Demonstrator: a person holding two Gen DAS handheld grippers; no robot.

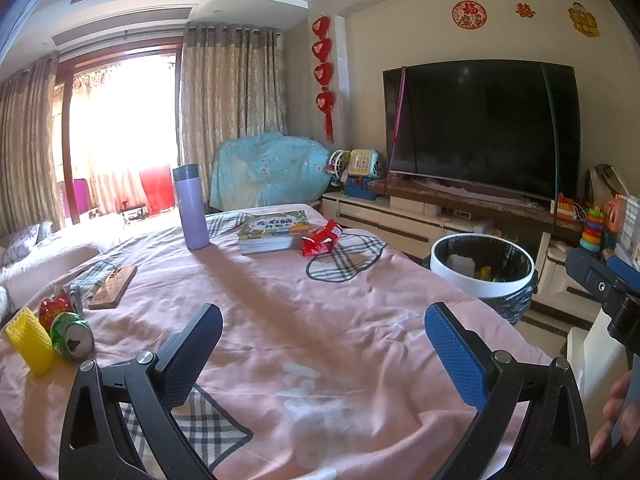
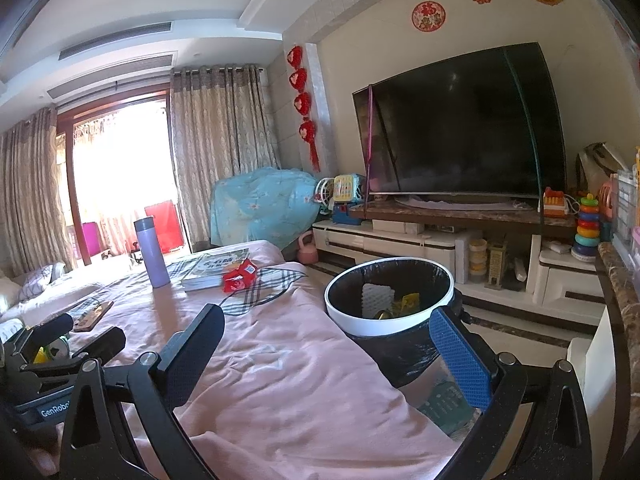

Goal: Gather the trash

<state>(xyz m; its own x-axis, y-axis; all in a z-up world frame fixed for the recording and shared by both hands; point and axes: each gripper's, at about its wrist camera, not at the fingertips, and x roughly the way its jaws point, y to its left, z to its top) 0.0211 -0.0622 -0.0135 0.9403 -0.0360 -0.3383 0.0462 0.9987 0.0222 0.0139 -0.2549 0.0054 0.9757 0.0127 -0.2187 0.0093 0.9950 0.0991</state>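
In the left wrist view, the left gripper (image 1: pixel 323 334) hovers above the pink bedspread-covered surface (image 1: pixel 280 292) with its jaws spread wide and nothing between them. At the left edge of that surface lies a cluster of trash: a yellow ribbed foam sleeve (image 1: pixel 30 340), a crushed green drink can (image 1: pixel 72 336) just beside it, and a crushed red drink can (image 1: pixel 56 306) directly behind. A flat brown wooden board (image 1: pixel 113 286) lies near the cluster. Farther back stand a tall lavender insulated bottle (image 1: pixel 192 206) and a green-covered picture book (image 1: pixel 274 232), with a crumpled red snack wrapper (image 1: pixel 322 238) touching the book's right edge. A round white-rimmed trash bin with a black liner (image 1: pixel 482 274) stands off the right edge of the surface, already containing white and yellow scraps. In the right wrist view, the right gripper (image 2: pixel 327 344) is likewise wide open and empty, positioned above the boundary between the pink surface (image 2: pixel 256 360) and the bin (image 2: pixel 390 296), which sits just ahead of the blue finger. The red wrapper (image 2: pixel 239 276) lies beyond, beside the book (image 2: pixel 212 266) and the bottle (image 2: pixel 152 252). The left gripper (image 2: pixel 80 338) appears at the left edge, with a yellow-green item visible behind it.
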